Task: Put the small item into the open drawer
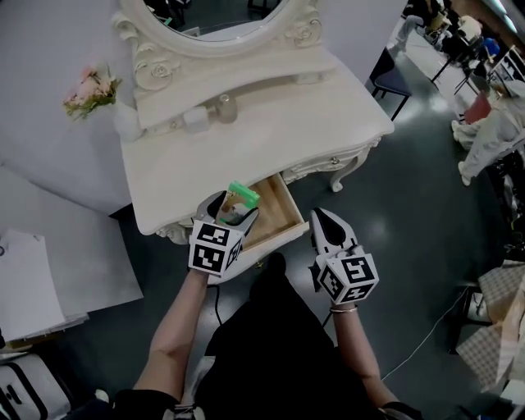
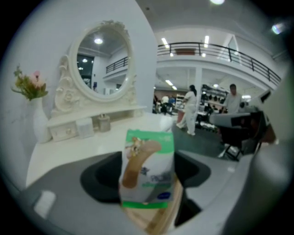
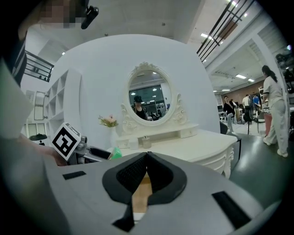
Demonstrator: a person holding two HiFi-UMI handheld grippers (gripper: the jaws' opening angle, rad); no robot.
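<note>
My left gripper (image 1: 232, 208) is shut on a small green-and-white bandage packet (image 1: 242, 196), held upright over the open wooden drawer (image 1: 281, 215) of the white dressing table (image 1: 246, 139). In the left gripper view the bandage packet (image 2: 148, 169) stands between the jaws with the drawer's wood just below. My right gripper (image 1: 328, 225) hangs shut and empty to the right of the drawer, its jaws meeting at the tips (image 3: 146, 155). The left gripper's marker cube (image 3: 65, 141) and the packet's green edge (image 3: 115, 153) show in the right gripper view.
An oval mirror (image 1: 215, 18), a small jar (image 1: 225, 107) and a white box (image 1: 197, 118) stand on the table's back shelf. A vase of pink flowers (image 1: 94, 92) is at the left. White boards (image 1: 33, 283) lie left; a chair (image 1: 392, 82) and clutter stand right.
</note>
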